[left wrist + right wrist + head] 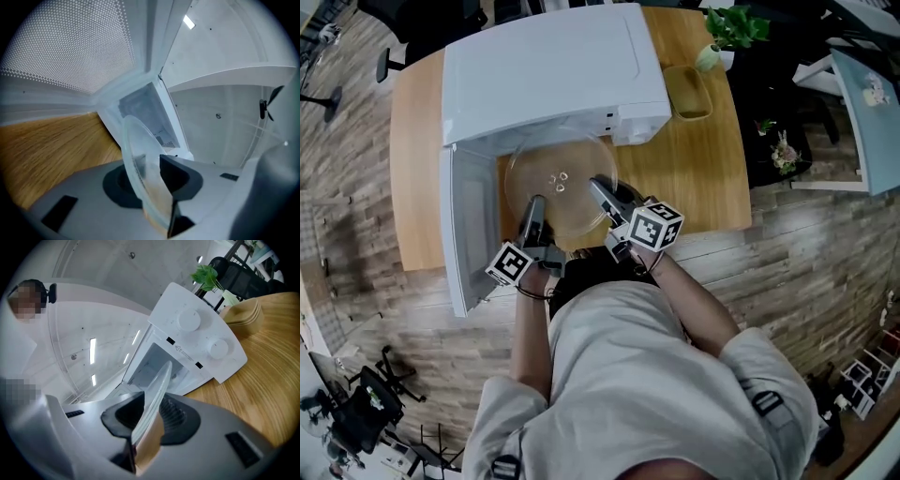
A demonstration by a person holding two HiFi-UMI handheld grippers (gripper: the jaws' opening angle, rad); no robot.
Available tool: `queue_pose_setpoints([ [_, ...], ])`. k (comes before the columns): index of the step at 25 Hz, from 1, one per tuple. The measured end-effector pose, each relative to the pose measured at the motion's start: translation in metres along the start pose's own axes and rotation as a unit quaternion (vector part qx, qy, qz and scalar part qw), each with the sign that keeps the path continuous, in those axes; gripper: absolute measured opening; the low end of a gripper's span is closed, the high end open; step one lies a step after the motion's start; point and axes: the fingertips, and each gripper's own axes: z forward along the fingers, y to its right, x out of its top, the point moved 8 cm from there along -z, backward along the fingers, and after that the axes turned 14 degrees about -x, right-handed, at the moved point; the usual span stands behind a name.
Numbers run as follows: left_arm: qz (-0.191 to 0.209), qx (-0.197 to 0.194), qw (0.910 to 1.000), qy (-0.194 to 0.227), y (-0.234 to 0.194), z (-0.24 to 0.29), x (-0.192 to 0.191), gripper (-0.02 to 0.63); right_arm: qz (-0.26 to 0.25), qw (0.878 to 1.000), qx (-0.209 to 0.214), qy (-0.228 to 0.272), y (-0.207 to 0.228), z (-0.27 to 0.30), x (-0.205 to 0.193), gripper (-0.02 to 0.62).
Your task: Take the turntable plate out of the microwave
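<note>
The clear glass turntable plate hangs just outside the open front of the white microwave, above the wooden table. My left gripper is shut on the plate's near left rim. My right gripper is shut on its near right rim. In the left gripper view the plate's edge stands on end between the pads of the gripper. The right gripper view shows the same: the rim is pinched in the gripper, with the microwave's cavity behind it.
The microwave door hangs open to the left, past the table's front edge. Its knob panel is on the right. An olive tray and a potted plant sit at the table's far right. Office chairs stand on the plank floor.
</note>
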Motion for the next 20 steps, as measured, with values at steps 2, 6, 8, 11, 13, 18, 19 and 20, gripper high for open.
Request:
queue_pose_setpoints([
  [2, -0.004, -0.012, 0.9999, -0.004, 0.005, 0.000, 0.002, 0.120, 0.001, 1.000, -0.002, 0.010, -0.006, -0.007, 0.002, 0.104],
  [6, -0.001, -0.002, 0.9999, -0.014, 0.015, -0.008, 0.010, 0.117, 0.004, 1.000, -0.004, 0.030, -0.019, -0.016, 0.003, 0.103],
  [8, 0.004, -0.010, 0.9998, -0.019, 0.019, -0.010, 0.014, 0.117, 0.001, 0.999, -0.007, 0.036, -0.027, -0.021, 0.002, 0.104],
  [11, -0.004, -0.033, 0.9993, -0.015, 0.023, -0.011, 0.016, 0.118, -0.016, 0.999, -0.012, 0.047, -0.038, -0.028, 0.004, 0.104],
  [13, -0.010, -0.035, 0.9993, -0.012, 0.024, -0.012, 0.016, 0.118, -0.022, 0.998, -0.015, 0.055, -0.043, -0.031, 0.007, 0.103],
  [18, 0.010, -0.064, 0.9976, -0.025, 0.037, -0.011, 0.020, 0.118, -0.010, 0.997, -0.027, 0.065, -0.048, -0.043, 0.003, 0.104],
  [19, 0.010, -0.063, 0.9976, -0.028, 0.039, -0.012, 0.020, 0.118, -0.008, 0.997, -0.029, 0.067, -0.049, -0.046, 0.002, 0.104],
  [20, 0.009, -0.066, 0.9973, -0.030, 0.040, -0.013, 0.019, 0.118, -0.008, 0.997, -0.031, 0.069, -0.050, -0.048, 0.002, 0.103],
])
